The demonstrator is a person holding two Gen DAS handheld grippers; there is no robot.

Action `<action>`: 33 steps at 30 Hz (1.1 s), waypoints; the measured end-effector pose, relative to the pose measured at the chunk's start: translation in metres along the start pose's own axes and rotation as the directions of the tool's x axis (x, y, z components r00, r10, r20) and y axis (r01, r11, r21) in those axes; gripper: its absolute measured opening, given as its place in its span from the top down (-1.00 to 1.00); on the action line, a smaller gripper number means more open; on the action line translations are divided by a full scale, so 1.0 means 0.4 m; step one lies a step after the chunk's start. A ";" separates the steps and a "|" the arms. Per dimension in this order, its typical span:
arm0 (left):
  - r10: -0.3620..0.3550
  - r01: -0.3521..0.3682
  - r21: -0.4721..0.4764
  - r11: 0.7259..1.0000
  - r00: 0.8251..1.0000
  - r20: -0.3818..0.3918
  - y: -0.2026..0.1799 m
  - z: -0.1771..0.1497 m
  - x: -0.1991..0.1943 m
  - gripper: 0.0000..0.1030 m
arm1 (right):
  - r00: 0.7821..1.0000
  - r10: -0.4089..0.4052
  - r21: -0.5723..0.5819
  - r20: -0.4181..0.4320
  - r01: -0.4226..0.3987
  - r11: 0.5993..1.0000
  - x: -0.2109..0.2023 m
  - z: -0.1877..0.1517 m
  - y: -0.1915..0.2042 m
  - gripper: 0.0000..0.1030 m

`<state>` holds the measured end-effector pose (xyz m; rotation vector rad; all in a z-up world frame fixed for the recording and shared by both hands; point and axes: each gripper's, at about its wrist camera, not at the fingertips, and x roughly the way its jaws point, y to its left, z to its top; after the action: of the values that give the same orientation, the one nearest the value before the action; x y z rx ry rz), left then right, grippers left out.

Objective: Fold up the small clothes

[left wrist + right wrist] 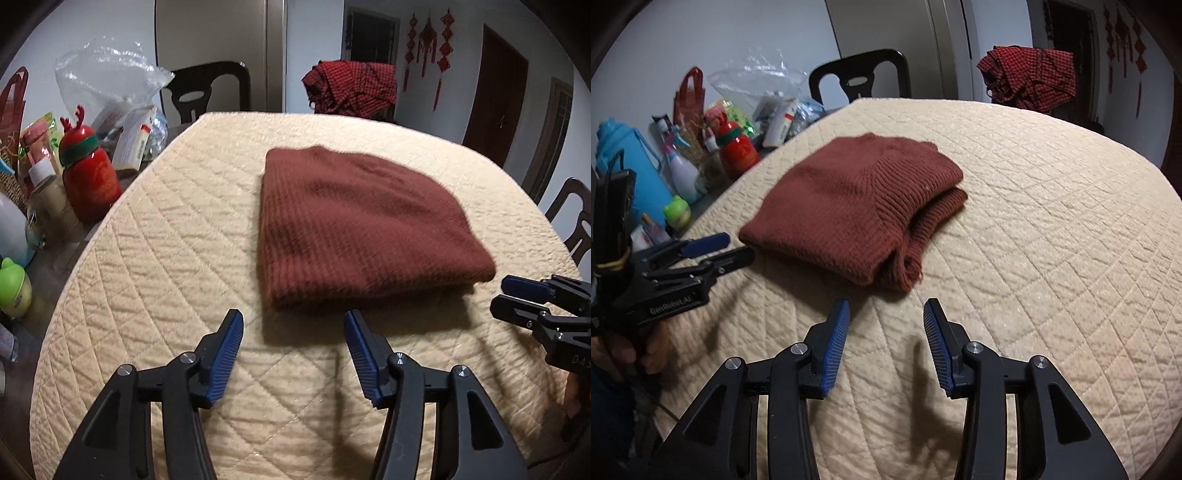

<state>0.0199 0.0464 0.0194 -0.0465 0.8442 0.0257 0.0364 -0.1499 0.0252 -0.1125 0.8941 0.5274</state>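
Folded rust-brown ribbed knit sweater [364, 225] [857, 206] lying flat near the middle of the cream quilted table cover [177, 229] [1052, 229], layered edges and a tucked sleeve showing on the side facing the right wrist camera. Just short of its near edge, left gripper [293, 325] [733, 245] with blue-padded jaws spread wide and empty, right gripper [886, 314] [508, 295] likewise parted and holding nothing, neither touching the knit. Beyond the cover's left edge, red reindeer-antlered bottle [88, 177] [738, 151] among clutter, clear plastic bag [110, 77] [761, 85] behind it, red checked cloth [351, 88] [1030, 77] draped over a far chair.
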 end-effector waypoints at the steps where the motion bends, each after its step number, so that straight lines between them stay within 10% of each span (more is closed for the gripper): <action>1: 0.001 -0.001 -0.005 1.000 1.000 -0.010 0.003 -0.002 0.005 -0.16 | 1.000 -0.016 -0.007 -0.010 0.016 1.000 0.005 -0.003 0.003 0.17; 33: 0.032 -0.032 0.010 0.999 0.998 -0.056 0.009 0.000 0.027 -0.25 | 0.997 -0.070 -0.056 -0.030 0.068 0.996 0.021 -0.024 0.032 0.08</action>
<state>0.0269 0.0499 0.0115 -0.0250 0.9012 0.0506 0.0277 -0.1383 0.0144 -0.2011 0.9036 0.4866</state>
